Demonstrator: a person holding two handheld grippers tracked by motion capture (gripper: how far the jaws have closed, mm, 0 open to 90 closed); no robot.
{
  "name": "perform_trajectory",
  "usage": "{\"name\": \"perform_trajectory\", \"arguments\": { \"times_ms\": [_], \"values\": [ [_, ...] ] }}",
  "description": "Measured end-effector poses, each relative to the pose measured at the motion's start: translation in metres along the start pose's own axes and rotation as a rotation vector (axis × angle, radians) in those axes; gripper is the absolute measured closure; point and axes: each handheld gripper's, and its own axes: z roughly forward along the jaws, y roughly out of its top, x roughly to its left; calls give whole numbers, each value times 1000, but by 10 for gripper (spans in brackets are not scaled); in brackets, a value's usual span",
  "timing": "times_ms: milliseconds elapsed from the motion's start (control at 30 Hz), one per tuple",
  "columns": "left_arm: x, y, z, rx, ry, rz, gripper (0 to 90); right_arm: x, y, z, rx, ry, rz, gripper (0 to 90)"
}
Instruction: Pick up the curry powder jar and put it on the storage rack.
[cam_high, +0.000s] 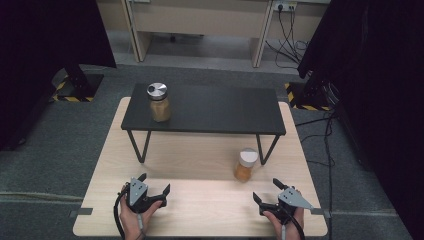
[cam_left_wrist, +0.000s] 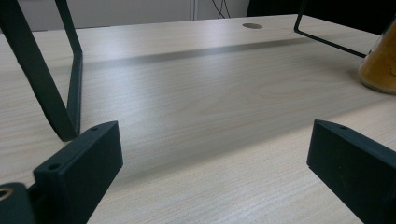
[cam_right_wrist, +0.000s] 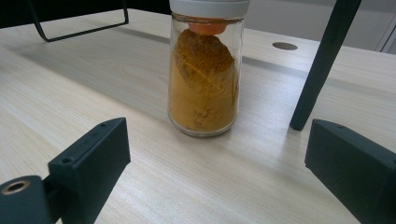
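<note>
- Directly ahead of your right gripper (cam_right_wrist: 217, 163) stands a clear glass jar with a white lid (cam_right_wrist: 206, 70), upright on the pale wooden bench (cam_high: 200, 210), just beside the right leg of the black metal shelf (cam_high: 210, 107).
- Inside it you can see orange-yellow powder, heaped and clinging higher on one side.
- Your right gripper is spread wide and holds nothing; the jar sits apart from it.
- Your left gripper (cam_high: 152, 187) is likewise spread, empty, near the bench's front edge.
- Up on the shelf stands a second glass jar with a silver lid (cam_high: 159, 102), holding tan powder.
</note>
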Motion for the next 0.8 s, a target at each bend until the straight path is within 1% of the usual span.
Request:
{"name": "perform_trajectory", "arguments": {
  "times_ms": [167, 400, 467, 633, 800],
  "values": [
    [-1, -2, -1, -8, 4, 6, 26, 0, 0, 0, 0, 0, -2, 68],
    [0, -2, -2, -10, 2, -6, 26, 0, 0, 1, 1, 4, -4, 68],
    [-1, -2, -2, -10, 4, -3, 26, 1, 0, 0, 0, 2, -8, 68],
    [0, -2, -2, -11, 3, -8, 26, -1, -1, 0, -6, 5, 6, 68],
    [-1, -2, -2, -12, 4, 4, 26, -1, 0, 0, -2, 4, 3, 68]
  ]
}}
